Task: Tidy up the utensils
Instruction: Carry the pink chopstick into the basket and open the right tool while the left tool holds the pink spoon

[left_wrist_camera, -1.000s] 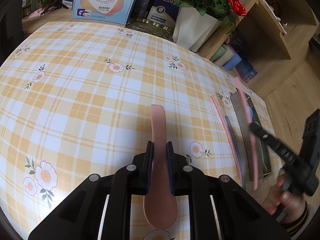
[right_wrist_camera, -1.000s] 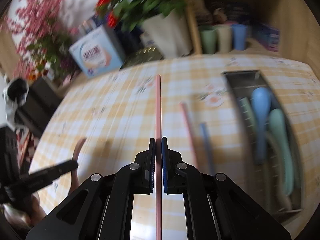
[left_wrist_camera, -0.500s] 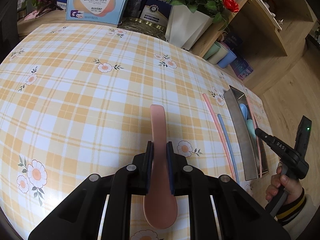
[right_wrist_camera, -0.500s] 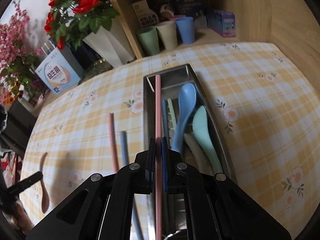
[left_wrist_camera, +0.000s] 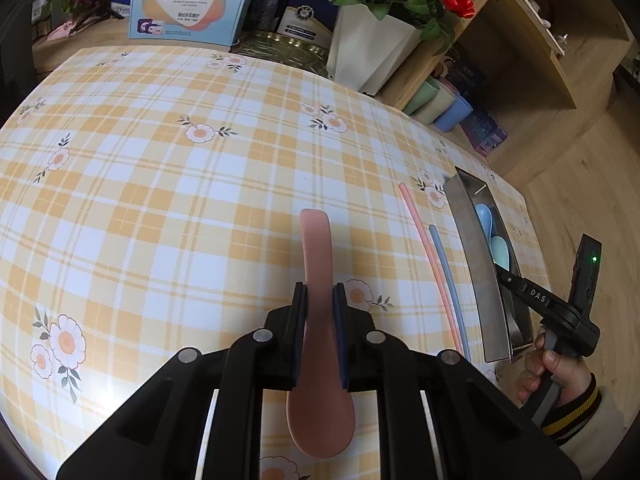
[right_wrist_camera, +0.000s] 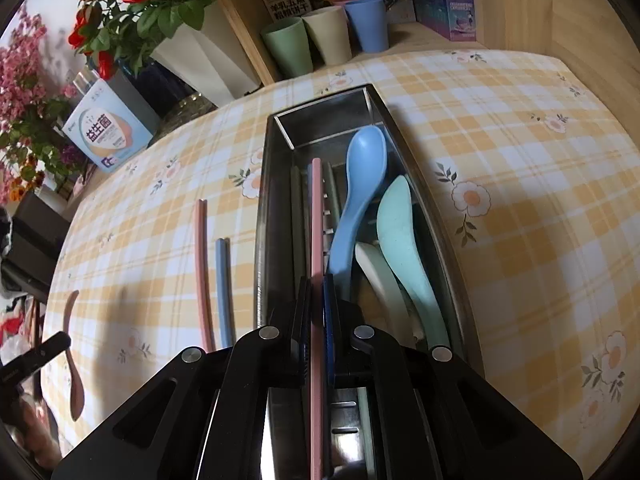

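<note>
My left gripper (left_wrist_camera: 320, 292) is shut on a pink spoon (left_wrist_camera: 316, 248), held above the checked tablecloth, handle pointing forward. My right gripper (right_wrist_camera: 317, 284) is shut on a pink chopstick (right_wrist_camera: 316, 208) and holds it lengthwise inside the steel tray (right_wrist_camera: 430, 200), which also shows in the left wrist view (left_wrist_camera: 478, 264). In the tray lie a blue spoon (right_wrist_camera: 360, 184), a green spoon (right_wrist_camera: 400, 236), a cream spoon (right_wrist_camera: 376, 268) and some chopsticks. A pink chopstick (right_wrist_camera: 202, 264) and a blue chopstick (right_wrist_camera: 224, 284) lie on the cloth left of the tray.
A white flower pot (left_wrist_camera: 368, 48), a printed box (left_wrist_camera: 192, 0) and a metal dish (left_wrist_camera: 280, 46) stand at the table's far edge. Three cups (right_wrist_camera: 328, 40) sit on a wooden shelf behind the tray. The table edge is just right of the tray.
My right gripper has carried the pink chopstick rightwards from over the cloth and lowered it into the tray. My left gripper has kept the pink spoon, nearly still.
</note>
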`<state>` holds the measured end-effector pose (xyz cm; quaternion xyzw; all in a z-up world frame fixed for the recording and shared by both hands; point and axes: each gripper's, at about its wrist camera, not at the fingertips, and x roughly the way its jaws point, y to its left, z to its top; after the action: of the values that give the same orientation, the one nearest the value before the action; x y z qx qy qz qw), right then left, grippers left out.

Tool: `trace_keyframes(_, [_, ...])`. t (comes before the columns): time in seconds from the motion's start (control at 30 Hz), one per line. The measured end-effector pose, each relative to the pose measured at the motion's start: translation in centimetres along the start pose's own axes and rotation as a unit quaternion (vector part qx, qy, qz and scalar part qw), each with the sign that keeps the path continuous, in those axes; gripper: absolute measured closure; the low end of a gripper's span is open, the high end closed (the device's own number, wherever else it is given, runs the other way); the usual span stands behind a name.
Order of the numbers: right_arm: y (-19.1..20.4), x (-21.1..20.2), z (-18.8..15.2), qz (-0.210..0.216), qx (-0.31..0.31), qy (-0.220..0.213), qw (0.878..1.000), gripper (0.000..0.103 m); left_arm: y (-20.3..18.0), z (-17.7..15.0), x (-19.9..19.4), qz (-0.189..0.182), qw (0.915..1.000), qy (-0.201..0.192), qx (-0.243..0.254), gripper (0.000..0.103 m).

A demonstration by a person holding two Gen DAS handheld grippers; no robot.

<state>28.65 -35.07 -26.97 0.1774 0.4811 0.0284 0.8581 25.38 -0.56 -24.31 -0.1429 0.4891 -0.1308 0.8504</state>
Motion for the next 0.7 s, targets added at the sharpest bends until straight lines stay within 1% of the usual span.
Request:
trace_keyframes(0.2, [-0.3,0.0,0.2,0.007,0.010,0.001,1.000,0.097,-0.9,0.0,0.0,0.004,1.0000,0.004,0.008,0.090])
trace_keyframes(0.33, [-0.6,-0.8,0.2,0.020,0.015,-0.007,1.000,0.095,-1.6,0.1,0.0,0.007,0.9999,0.005,0.014,0.090])
trace_keyframes(0.43, [-1.1,-2.2,0.3,0.023,0.024,-0.023,0.999,0.095,-2.4,0.2,0.2,0.006,0.9998,0.009,0.018,0.090])
trace_keyframes(0.57, [-1.9,-4.1,0.2,0.009,0.024,-0.038,0.999,0.095,-4.0,0.5,0.6,0.001,0.9994,0.015,0.031,0.090])
trace_keyframes(0.7, [-3.4,-6.0,-0.2,-0.021,0.022,-0.045,0.999,0.095,-5.8,1.1,1.3,-0.014,0.9991,0.027,0.031,0.090])
